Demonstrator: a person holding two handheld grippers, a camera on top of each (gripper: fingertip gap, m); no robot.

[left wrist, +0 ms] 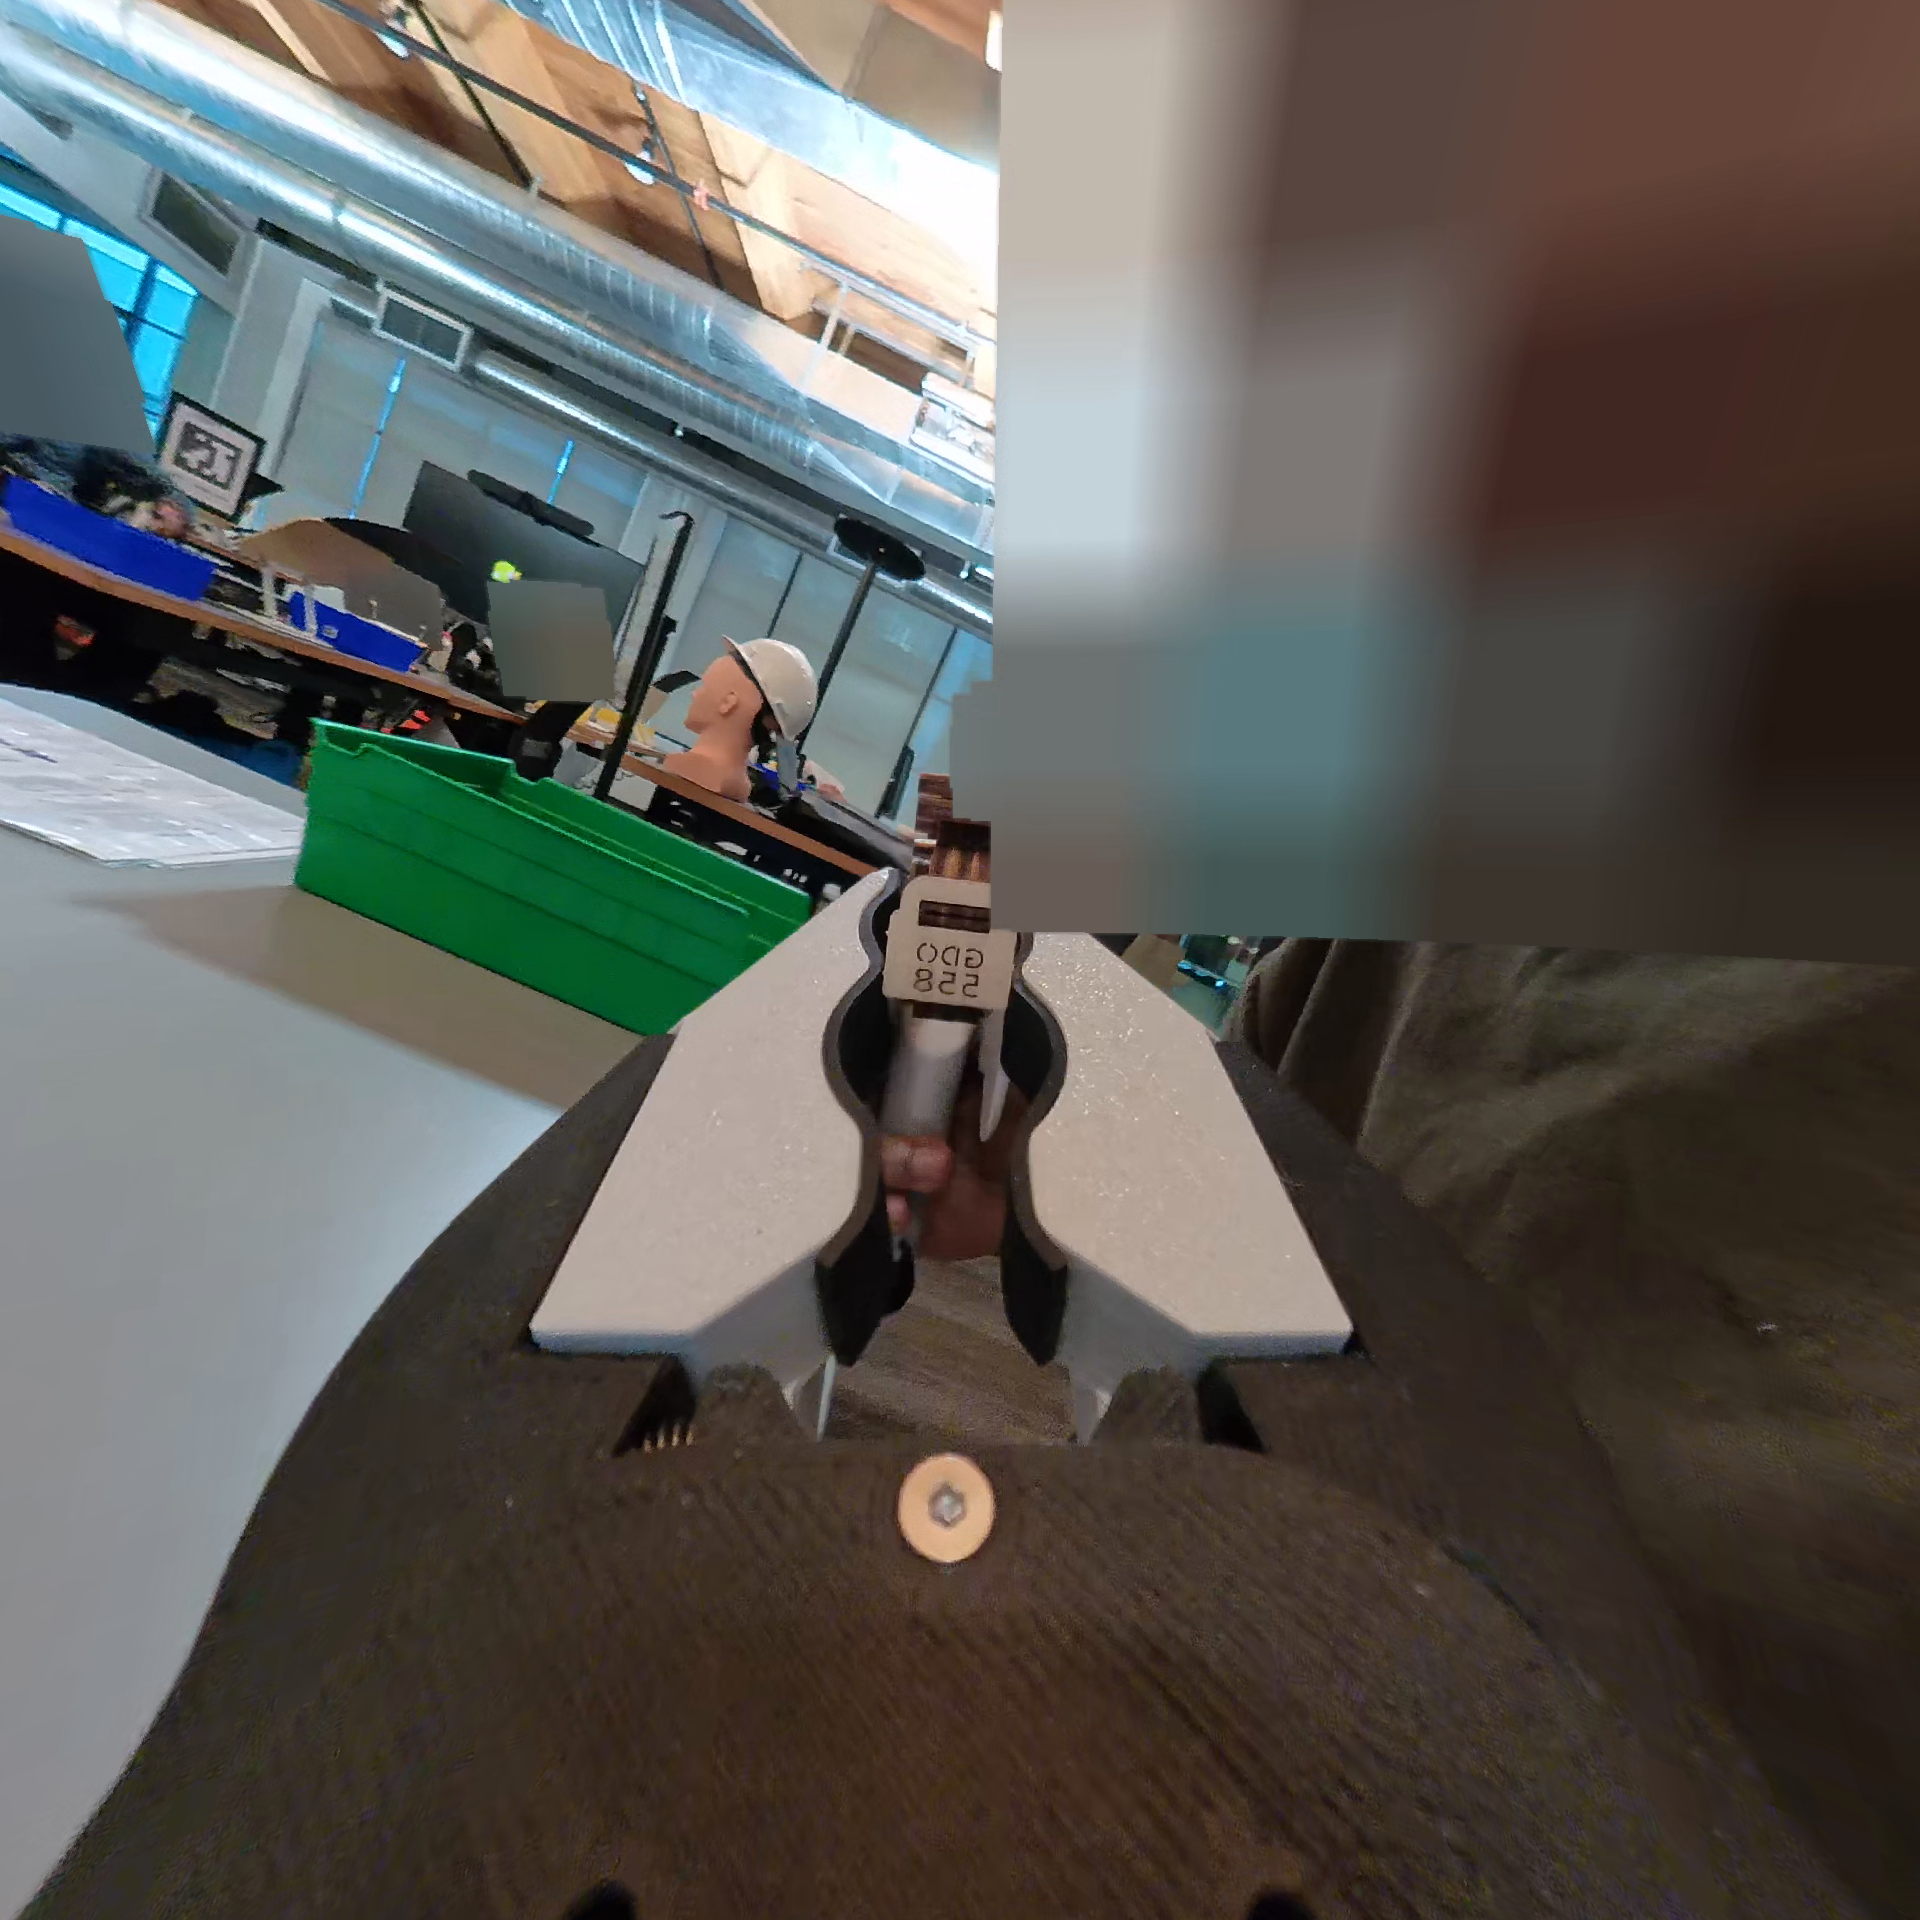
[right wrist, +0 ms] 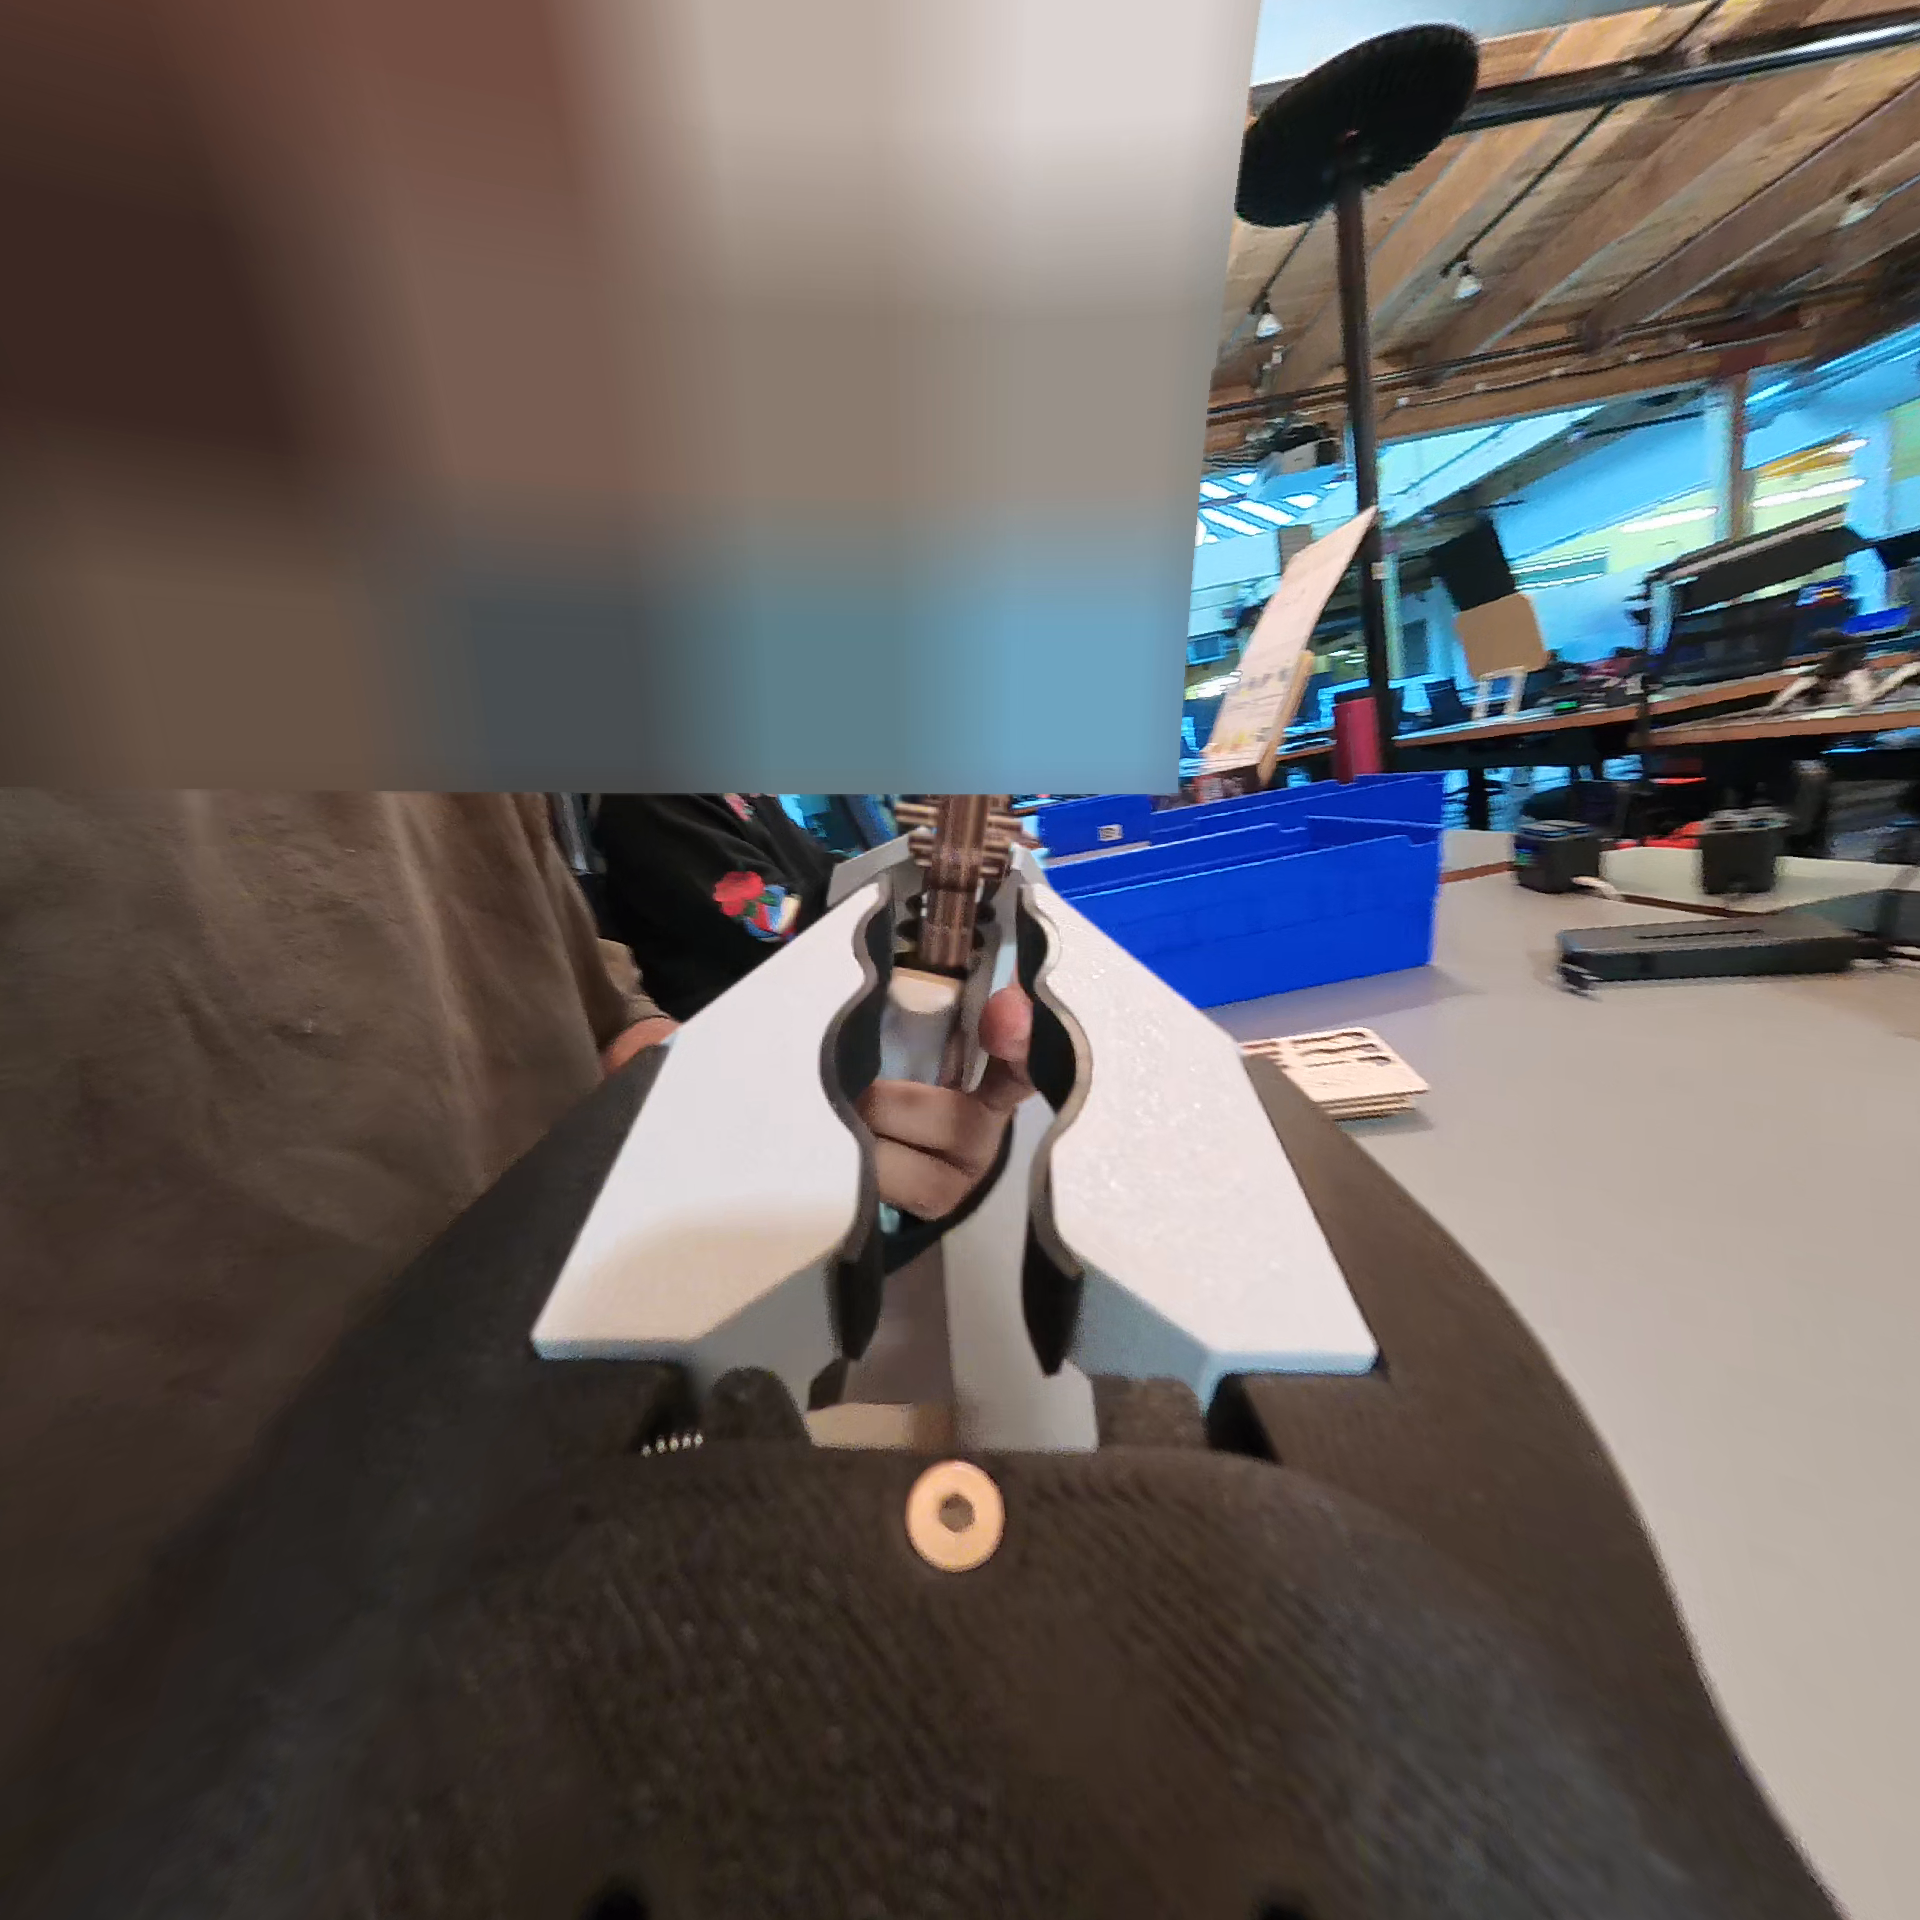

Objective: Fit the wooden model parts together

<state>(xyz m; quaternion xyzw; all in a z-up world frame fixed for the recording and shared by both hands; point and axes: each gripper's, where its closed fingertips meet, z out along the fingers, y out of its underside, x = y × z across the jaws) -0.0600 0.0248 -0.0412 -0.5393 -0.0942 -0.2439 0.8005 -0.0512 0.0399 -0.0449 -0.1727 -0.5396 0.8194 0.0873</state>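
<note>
Both grippers are raised off the table and point at each other, close in front of a person's olive shirt. My right gripper is shut on a layered wooden model part that stands upright between its grey fingertips. In the left wrist view, my left gripper is closed narrowly around a brown wooden part at its tips, which a blur patch partly hides. The right gripper's labelled fingertip lies between the left fingers. The left gripper's finger and a hand show between the right fingers.
A green bin and a paper sheet sit on the grey table. In the right wrist view, a blue bin, a stack of wooden part sheets and a flat black device lie on the table. The person's torso is close. Both grippers' tips are close together, under 4 cm apart.
</note>
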